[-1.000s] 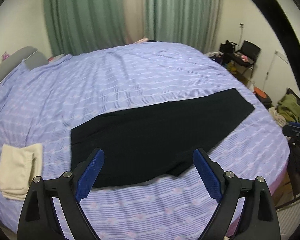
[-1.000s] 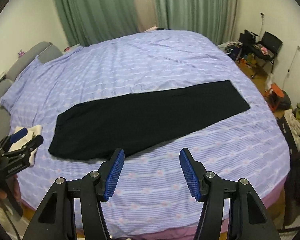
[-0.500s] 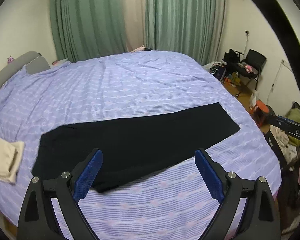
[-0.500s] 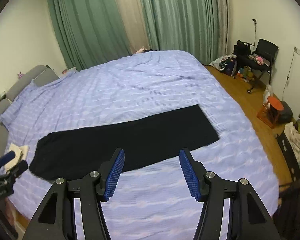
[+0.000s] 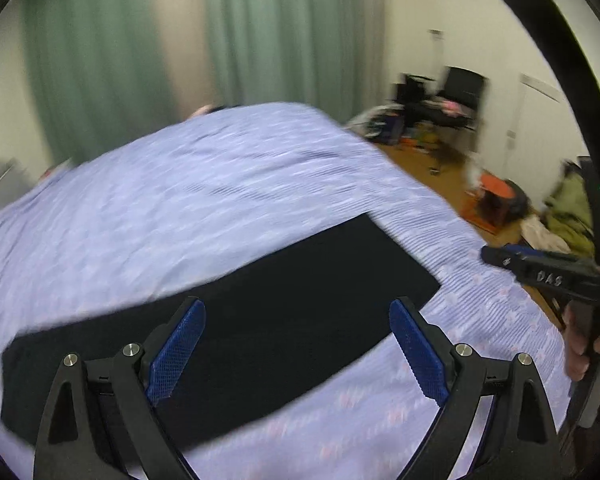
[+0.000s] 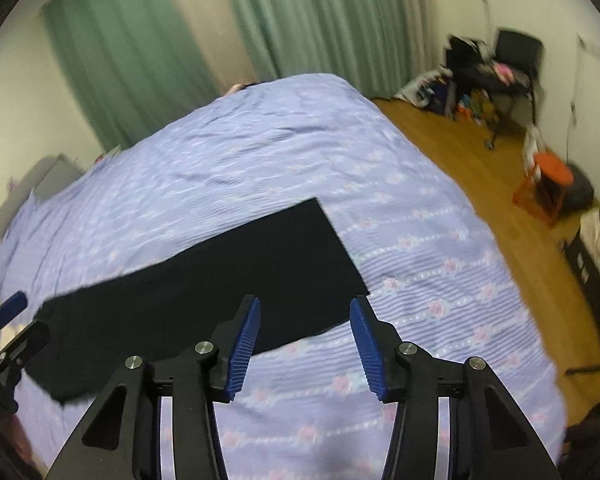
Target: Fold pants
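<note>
Lying flat on the bed (image 6: 308, 148) as a long dark strip: black pants (image 6: 228, 280), already doubled lengthwise, running from the lower left up toward the right, with the squared hem end (image 6: 332, 248) nearest the bed's right side. Resting directly on the lilac striped bedcover (image 5: 204, 200) with its small pink flower pattern. Hovering above the right-hand part of the strip: the left gripper (image 5: 296, 344), blue pads standing wide apart, gripping nothing, only dark cloth showing behind the gap. Hanging over the hem end and the bare cover just beside it: the right gripper (image 6: 304, 332), jaws having just been closing somewhat and now standing at a middling gap, with nothing between the pads and no contact with the cloth. Showing at the right edge of the left wrist view: the right gripper's black body, gripped by a hand (image 5: 580, 344). Blurring across both views, most heavily in the left one. Hanging behind the bed: green curtains (image 6: 148, 52). Sitting beyond on the wooden floor (image 6: 468, 148): a black chair (image 6: 516, 56) amid clutter, and an orange stool (image 6: 548, 184).
</note>
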The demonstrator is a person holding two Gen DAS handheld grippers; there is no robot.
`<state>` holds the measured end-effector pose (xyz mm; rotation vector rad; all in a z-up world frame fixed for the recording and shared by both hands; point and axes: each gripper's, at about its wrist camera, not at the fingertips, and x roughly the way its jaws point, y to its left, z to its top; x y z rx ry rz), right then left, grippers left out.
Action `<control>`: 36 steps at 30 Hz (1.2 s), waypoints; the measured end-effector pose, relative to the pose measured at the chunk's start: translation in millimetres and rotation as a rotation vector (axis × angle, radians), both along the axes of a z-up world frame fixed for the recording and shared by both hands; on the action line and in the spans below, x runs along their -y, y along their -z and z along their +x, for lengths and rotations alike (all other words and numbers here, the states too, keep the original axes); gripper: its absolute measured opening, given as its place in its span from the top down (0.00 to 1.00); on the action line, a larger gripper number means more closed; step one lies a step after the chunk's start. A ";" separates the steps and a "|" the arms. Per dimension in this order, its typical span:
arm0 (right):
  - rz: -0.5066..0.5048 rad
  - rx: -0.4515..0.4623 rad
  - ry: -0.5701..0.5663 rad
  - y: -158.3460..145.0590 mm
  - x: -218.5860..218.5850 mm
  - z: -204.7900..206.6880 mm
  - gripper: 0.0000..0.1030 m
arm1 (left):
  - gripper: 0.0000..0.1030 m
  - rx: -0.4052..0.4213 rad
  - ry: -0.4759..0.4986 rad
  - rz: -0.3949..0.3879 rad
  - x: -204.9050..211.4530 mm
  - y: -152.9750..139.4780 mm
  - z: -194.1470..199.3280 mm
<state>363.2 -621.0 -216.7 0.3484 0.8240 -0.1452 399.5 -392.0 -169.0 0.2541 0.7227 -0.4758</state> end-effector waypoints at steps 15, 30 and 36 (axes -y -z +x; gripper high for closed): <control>0.219 -0.039 0.153 136.6 41.4 31.2 0.61 | 0.11 -0.077 0.155 0.094 89.6 102.2 82.6; 0.284 0.024 0.009 131.5 47.0 52.3 0.69 | 0.11 -0.125 0.115 0.007 96.6 113.1 66.7; 0.401 0.002 -0.002 144.2 69.4 67.1 0.68 | 0.11 -0.107 0.123 0.013 95.7 108.2 62.0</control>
